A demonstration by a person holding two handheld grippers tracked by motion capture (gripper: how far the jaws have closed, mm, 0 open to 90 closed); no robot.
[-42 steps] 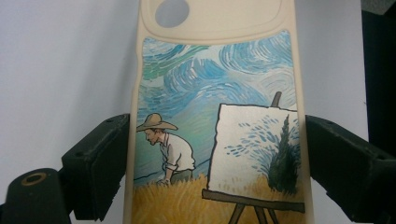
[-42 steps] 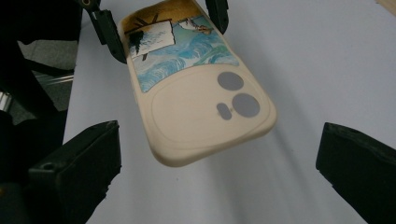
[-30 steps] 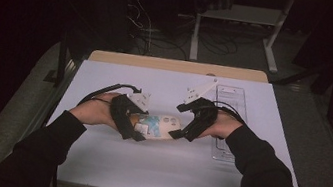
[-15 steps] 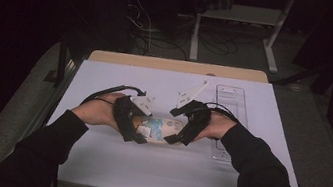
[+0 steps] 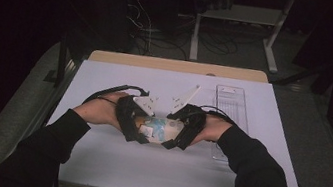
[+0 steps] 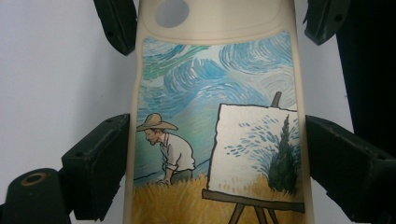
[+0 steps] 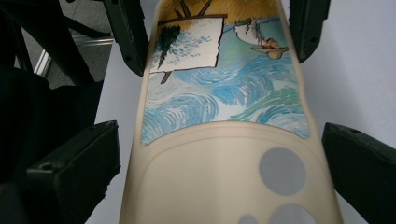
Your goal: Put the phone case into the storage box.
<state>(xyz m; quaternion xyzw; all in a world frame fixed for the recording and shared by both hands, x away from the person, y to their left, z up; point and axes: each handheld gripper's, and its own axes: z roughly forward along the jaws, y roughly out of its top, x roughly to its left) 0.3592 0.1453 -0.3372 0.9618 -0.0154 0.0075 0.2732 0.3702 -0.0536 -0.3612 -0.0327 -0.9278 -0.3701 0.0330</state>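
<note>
A cream phone case (image 6: 217, 116) with a painted field scene lies on the white counter (image 5: 152, 172), gripped at opposite ends. The left gripper (image 5: 140, 135) has its fingers (image 6: 95, 168) spread wide, pressing both long edges. The right gripper's (image 5: 169, 142) fingers (image 7: 77, 172) flank the camera-hole end, with narrow gaps showing.

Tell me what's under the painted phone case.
Under the phone case lies the white table cover, visible on both sides. The left tool and right tool flank its edges. Anything directly beneath the case is hidden.
</note>
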